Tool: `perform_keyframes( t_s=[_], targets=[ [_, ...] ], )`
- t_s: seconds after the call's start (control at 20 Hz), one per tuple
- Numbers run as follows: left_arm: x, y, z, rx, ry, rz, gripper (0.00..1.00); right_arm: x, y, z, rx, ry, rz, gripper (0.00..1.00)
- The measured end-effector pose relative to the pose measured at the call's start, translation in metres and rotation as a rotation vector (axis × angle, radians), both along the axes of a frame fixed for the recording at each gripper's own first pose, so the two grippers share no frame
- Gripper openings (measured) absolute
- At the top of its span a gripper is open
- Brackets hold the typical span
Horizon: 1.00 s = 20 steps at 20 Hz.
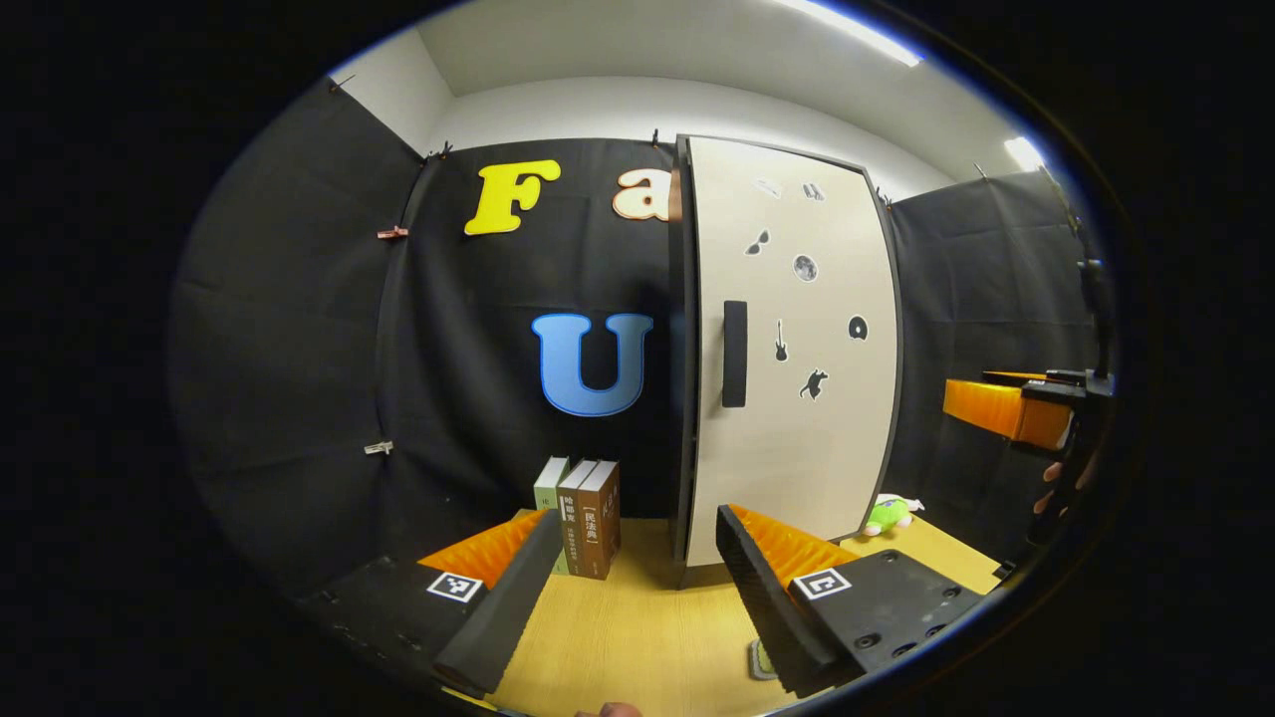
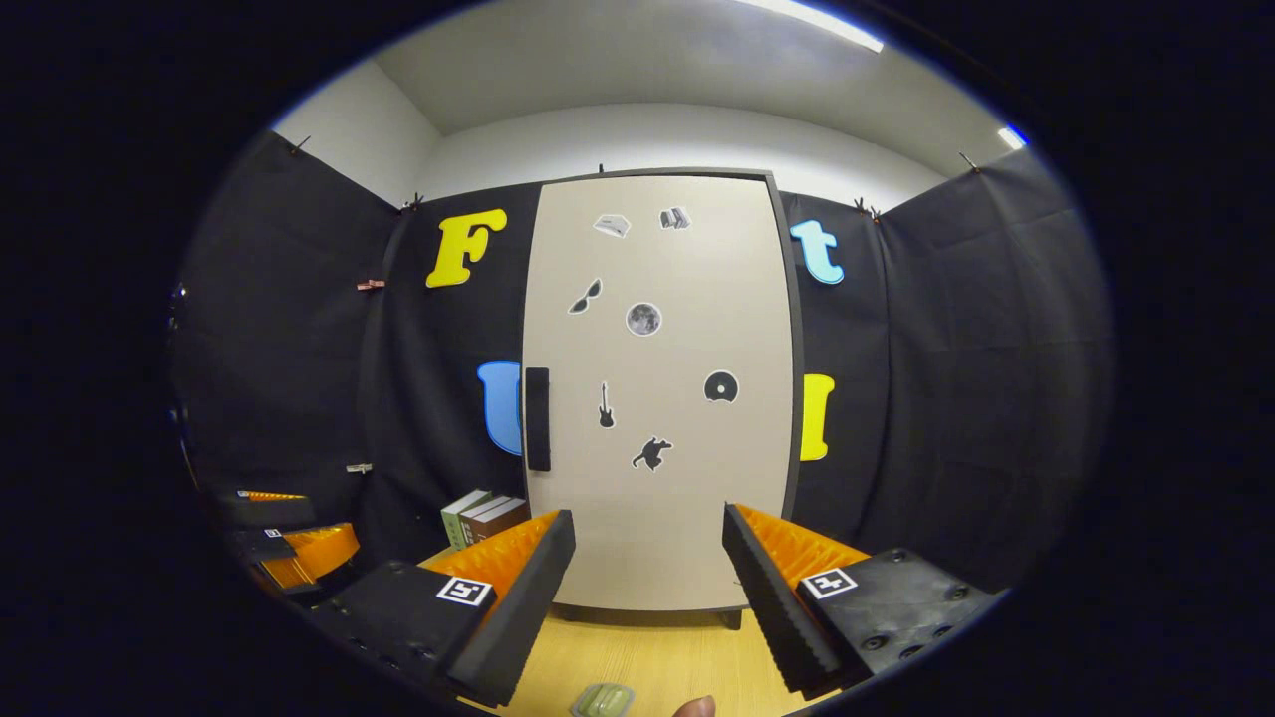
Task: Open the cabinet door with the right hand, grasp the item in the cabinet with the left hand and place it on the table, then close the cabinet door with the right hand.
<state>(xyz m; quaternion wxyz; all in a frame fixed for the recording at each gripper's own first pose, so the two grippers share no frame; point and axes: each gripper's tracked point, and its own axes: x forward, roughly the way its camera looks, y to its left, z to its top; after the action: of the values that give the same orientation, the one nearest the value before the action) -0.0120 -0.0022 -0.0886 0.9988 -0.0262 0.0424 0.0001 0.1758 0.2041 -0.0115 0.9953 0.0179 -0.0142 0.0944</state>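
- Two claws, both spread wide with nothing between their fingers: the left claw (image 1: 637, 588) hangs low over the table (image 1: 637, 637), and the right claw (image 2: 647, 588) faces the cabinet squarely. The right claw also appears at the far right edge of the left gripper view, held by a hand and well apart from the cabinet.
- Straight ahead of the right claw stands the cabinet door (image 2: 657, 398), pale, dotted with small stickers, and lying flush in its dark frame. Its dark handle (image 2: 537, 418) sits on the door's left edge, apart from both claws.
- Whatever the cabinet holds is hidden behind the shut door, so I cannot tell whether an item is inside.
- On the table, a small green plush toy (image 1: 890, 514) lies just beside the cabinet's right side, a pale green thing (image 2: 603, 700) lies near the front edge, and three books (image 1: 583, 518) stand upright to the cabinet's left.
- As a judgement, the shut door and free claws fit either stage: the item waiting inside, or the item set out on the table and the door shut again. The pictures do not settle which.
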Motion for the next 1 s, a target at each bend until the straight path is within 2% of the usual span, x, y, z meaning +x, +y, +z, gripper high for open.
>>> perform_keyframes(
  t_s=[1.0],
  targets=[
    [-0.0019, 0.0013, -0.0031, 0.004, 0.002, 0.004, 0.97, 0.0002, 0.0049, -0.0036, 0.006, 0.003, 0.016, 0.96]
  ],
)
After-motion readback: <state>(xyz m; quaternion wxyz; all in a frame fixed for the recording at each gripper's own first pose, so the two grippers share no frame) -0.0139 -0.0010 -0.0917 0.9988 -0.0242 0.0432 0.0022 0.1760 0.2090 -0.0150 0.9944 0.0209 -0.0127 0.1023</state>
